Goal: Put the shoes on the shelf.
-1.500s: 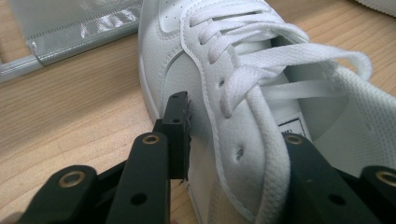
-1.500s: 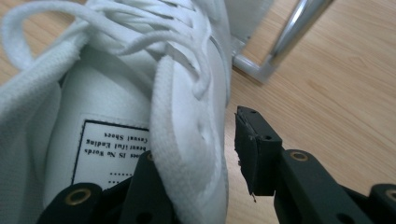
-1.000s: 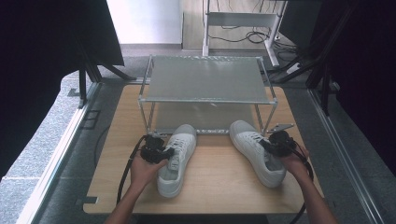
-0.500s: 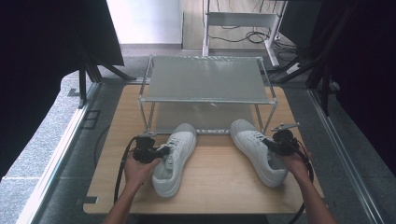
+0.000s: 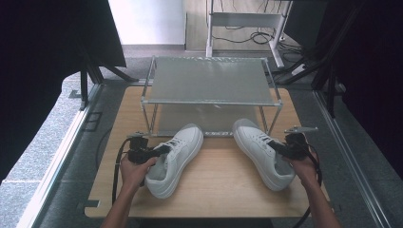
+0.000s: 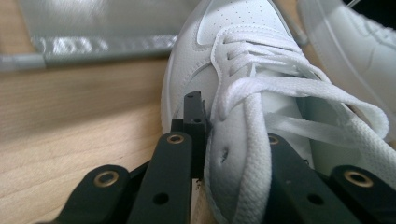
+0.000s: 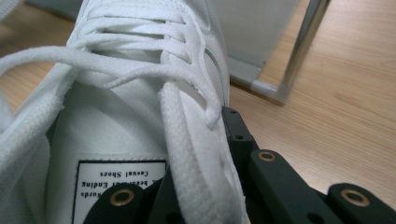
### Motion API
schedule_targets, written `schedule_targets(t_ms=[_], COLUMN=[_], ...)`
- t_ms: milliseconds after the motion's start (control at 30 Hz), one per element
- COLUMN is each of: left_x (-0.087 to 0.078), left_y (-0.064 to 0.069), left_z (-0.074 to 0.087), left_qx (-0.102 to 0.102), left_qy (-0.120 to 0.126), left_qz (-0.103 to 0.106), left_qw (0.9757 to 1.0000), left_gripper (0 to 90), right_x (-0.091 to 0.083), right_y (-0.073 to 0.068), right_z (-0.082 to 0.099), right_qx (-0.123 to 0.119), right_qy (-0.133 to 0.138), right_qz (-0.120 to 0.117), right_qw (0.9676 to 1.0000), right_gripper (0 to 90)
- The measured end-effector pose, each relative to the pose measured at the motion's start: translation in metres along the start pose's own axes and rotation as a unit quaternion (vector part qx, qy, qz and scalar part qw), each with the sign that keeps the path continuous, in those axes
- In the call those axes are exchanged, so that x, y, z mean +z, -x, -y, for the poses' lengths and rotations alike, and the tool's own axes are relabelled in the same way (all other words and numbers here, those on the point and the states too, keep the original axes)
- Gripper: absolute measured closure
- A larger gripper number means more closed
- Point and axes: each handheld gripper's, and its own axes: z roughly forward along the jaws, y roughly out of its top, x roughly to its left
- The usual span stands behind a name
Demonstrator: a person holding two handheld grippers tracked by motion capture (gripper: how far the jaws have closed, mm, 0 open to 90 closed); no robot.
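Two white lace-up sneakers lie on the wooden table [image 5: 218, 190] in front of a metal rack. The left sneaker [image 5: 178, 152] points its toe toward the rack, heel near me. My left gripper [image 5: 160, 151] is shut on its outer side wall: in the left gripper view one finger [image 6: 194, 126] presses outside the left sneaker [image 6: 233, 56], the other is inside. The right sneaker [image 5: 259, 149] is angled the other way. My right gripper [image 5: 278, 146] is shut on the collar of the right sneaker [image 7: 140, 93], one finger [image 7: 236, 135] outside by the laces.
A wire-shelf metal rack [image 5: 209, 80] stands at the table's back, and both toes reach under its front edge. One rack leg [image 7: 303, 42] rises close beside the right sneaker. Dark stands and cables flank the table. Bare wood lies between the sneakers.
My left gripper has drawn slightly left and away, swinging the left sneaker's heel with it. My right gripper has shifted a little right with its sneaker.
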Motion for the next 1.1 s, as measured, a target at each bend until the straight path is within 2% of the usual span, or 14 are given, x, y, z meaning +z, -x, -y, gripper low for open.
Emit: schedule_targets(t_ms=[67, 200, 333, 467, 733, 933, 967, 1000, 1100], left_x=[-0.003, -0.017, -0.025, -0.029, -0.035, -0.043, -0.044, -0.046, -0.047], left_y=[0.002, 0.009, 0.012, 0.013, 0.013, 0.013, 0.014, 0.015, 0.016], left_z=[-0.001, -0.003, -0.005, -0.006, -0.007, -0.011, -0.011, -0.013, -0.015], left_qx=[0.000, 0.007, 0.009, 0.013, 0.010, 0.007, 0.007, 0.005, -0.001], left_qy=[0.005, 0.027, 0.038, 0.046, 0.060, 0.077, 0.080, 0.086, 0.094], left_qz=[0.004, 0.021, 0.034, 0.036, 0.037, 0.051, 0.053, 0.058, 0.072], left_qw=[1.0000, 0.9994, 0.9987, 0.9982, 0.9975, 0.9957, 0.9954, 0.9946, 0.9930], left_gripper=[82.0, 82.1, 82.0, 82.0, 82.0, 81.9, 81.9, 81.9, 81.9], right_x=[-0.003, -0.013, -0.020, -0.026, -0.036, -0.043, -0.044, -0.046, -0.047], right_y=[-0.001, -0.005, -0.009, -0.010, -0.015, -0.019, -0.019, -0.021, -0.023], right_z=[0.000, 0.001, 0.000, -0.002, -0.004, -0.007, -0.007, -0.008, -0.010], right_qx=[0.004, 0.017, 0.021, 0.027, 0.035, 0.039, 0.041, 0.052, 0.061], right_qy=[0.006, 0.025, 0.041, 0.056, 0.077, 0.090, 0.094, 0.103, 0.115], right_qz=[-0.007, -0.041, -0.053, -0.063, -0.086, -0.103, -0.107, -0.119, -0.139], right_qw=[1.0000, 0.9987, 0.9975, 0.9961, 0.9927, 0.9898, 0.9890, 0.9861, 0.9817], right_gripper=[86.9, 86.8, 86.8, 86.8, 86.8, 86.8, 86.8, 86.8, 86.8])
